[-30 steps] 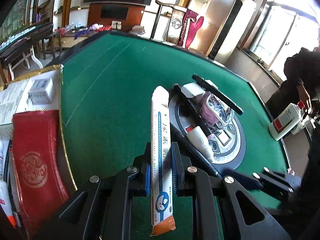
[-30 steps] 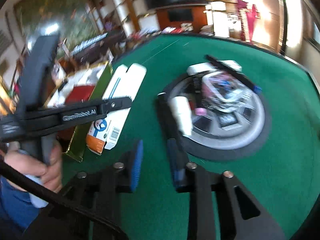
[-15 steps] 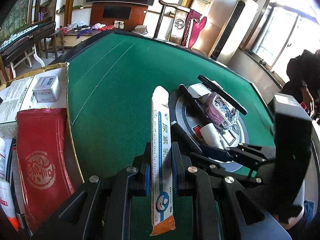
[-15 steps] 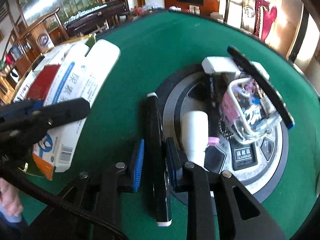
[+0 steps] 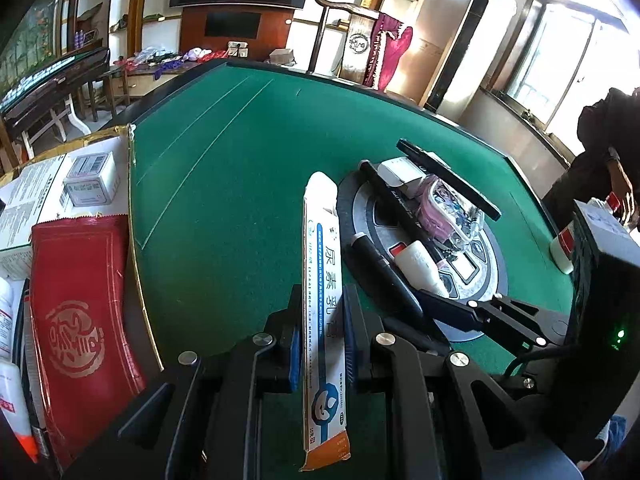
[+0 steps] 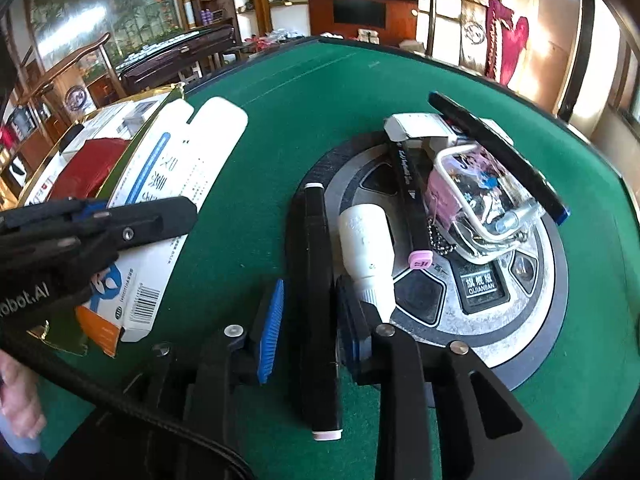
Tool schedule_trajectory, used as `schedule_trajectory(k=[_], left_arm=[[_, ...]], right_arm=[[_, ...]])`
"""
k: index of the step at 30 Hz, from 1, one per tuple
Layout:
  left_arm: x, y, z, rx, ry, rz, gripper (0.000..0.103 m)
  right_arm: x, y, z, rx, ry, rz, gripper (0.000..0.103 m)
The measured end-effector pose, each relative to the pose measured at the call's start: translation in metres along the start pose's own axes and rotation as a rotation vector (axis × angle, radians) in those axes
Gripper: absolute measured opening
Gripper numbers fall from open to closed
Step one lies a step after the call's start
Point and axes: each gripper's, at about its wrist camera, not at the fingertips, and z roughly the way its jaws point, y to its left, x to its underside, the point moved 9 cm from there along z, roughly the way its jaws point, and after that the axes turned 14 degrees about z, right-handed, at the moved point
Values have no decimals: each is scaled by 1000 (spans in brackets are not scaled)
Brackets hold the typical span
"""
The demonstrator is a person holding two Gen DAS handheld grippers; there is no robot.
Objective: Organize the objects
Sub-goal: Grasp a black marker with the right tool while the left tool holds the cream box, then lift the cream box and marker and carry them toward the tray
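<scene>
Matt green felt table [image 6: 320, 92]; glossy cardboard ointment box [image 5: 324, 280]; matt black plastic marker [image 6: 318, 304].

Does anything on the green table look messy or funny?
Yes. The round centre panel is cluttered: a thin black stick rests tilted across the pink pouch, and a white bottle lies on its side.

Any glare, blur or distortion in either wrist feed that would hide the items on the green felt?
Left wrist view: window at upper right is blown out, fisheye bends the table edge, yet the ointment box in the left gripper reads sharp. Right wrist view: sharp, sun washes out the right wall; the black marker between the right gripper fingers is clear.
</scene>
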Motion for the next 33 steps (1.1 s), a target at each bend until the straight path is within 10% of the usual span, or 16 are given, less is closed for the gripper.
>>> schedule_trajectory(k=[5,9,33], left_arm=[[2,-3,3,7,15,5,14],[3,-1,4,3,20,1,14],[2,-31,-10,143,-9,46,14]], right_arm=[[2,11,4,-7,26,-31,62],[3,7,3,98,2,-46,13],[13,-19,-73,-150,-109,354,13]])
